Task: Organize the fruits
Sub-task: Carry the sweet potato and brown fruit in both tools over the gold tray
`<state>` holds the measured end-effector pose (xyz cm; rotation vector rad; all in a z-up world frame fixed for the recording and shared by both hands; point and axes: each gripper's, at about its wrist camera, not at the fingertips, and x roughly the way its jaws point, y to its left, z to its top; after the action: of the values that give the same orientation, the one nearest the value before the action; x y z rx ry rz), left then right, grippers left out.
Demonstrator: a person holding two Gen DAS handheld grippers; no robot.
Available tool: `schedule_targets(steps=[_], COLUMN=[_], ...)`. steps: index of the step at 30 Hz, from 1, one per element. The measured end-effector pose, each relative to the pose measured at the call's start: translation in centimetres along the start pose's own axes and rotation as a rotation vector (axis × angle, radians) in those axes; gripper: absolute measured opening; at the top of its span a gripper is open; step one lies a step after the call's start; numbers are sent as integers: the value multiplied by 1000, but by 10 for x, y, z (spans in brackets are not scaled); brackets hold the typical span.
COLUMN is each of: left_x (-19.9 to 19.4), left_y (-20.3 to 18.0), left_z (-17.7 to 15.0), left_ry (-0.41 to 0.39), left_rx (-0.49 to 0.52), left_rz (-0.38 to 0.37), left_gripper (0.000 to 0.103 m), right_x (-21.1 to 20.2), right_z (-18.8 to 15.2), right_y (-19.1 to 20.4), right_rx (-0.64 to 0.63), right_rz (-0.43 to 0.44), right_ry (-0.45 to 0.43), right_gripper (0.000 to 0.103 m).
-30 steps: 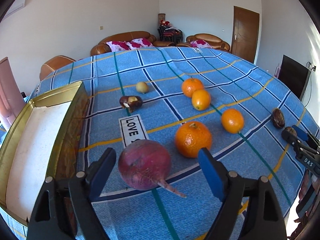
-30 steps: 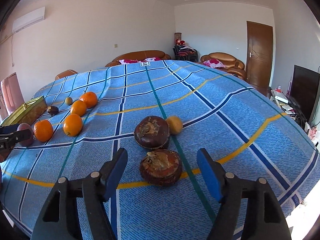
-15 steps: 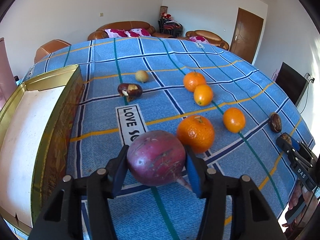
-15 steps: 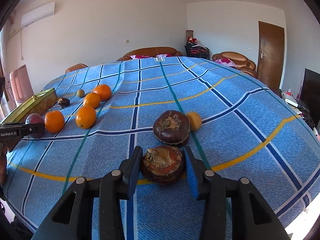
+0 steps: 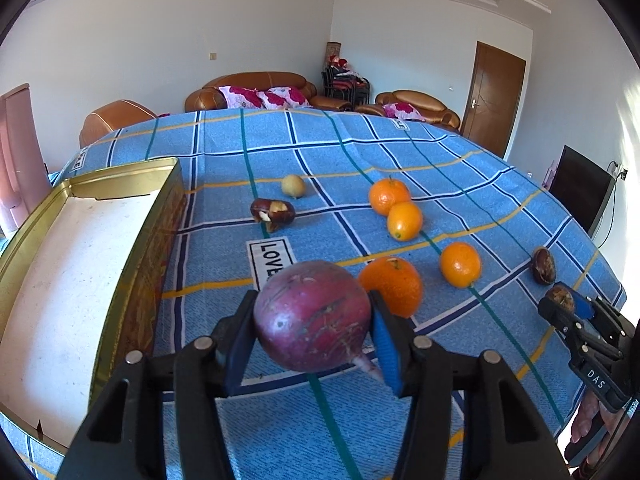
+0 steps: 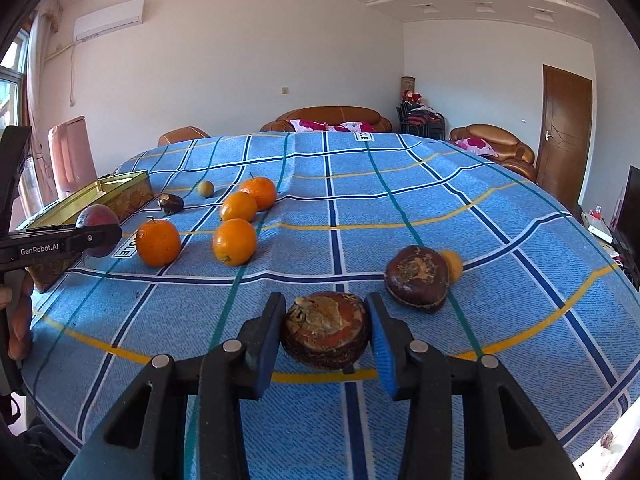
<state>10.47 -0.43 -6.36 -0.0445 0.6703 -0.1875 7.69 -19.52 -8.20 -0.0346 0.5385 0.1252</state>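
Observation:
My left gripper (image 5: pixel 314 338) is shut on a purple round fruit (image 5: pixel 312 316) and holds it above the blue checked tablecloth, right of the gold tin (image 5: pixel 120 168). My right gripper (image 6: pixel 326 338) is shut on a dark brown flat fruit (image 6: pixel 325 330), lifted a little off the cloth. A second brown fruit (image 6: pixel 416 278) and a small yellow fruit (image 6: pixel 453 264) lie just beyond it. Several oranges (image 5: pixel 460 264) lie in the middle of the table. The right gripper also shows in the left wrist view (image 5: pixel 568 304), and the left gripper in the right wrist view (image 6: pixel 94 236).
The open gold tin with a white floor (image 5: pixel 72 280) stands along the table's left side. A dark split fruit (image 5: pixel 272 212) and a small pale fruit (image 5: pixel 293 186) lie behind the "LOVE" label (image 5: pixel 269 264). Sofas and a door stand beyond the table.
Both grippers have gone from open to shut, each on its fruit. Both have since lifted their fruit off the cloth.

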Motion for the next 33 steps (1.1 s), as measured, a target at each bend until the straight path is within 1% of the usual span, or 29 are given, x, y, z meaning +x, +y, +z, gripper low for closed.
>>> schedule_targets(steps=[10,21,33], left_x=[-14,-25,-36], left_y=[1,-3,-7], left_z=[-2,-5,-6], left_ry=[-77,-136,-190], left_rx=[5,36,57], left_rz=[28,56,65], left_gripper=[55,55,55], right_x=[-3,-7,-14], right_z=[7,14,19], right_y=[22,42,50], right_rx=[-37,-70,-83], right_rz=[47,85,102], right_ry=[-30,-61,-99], right_gripper=[43,43,43])
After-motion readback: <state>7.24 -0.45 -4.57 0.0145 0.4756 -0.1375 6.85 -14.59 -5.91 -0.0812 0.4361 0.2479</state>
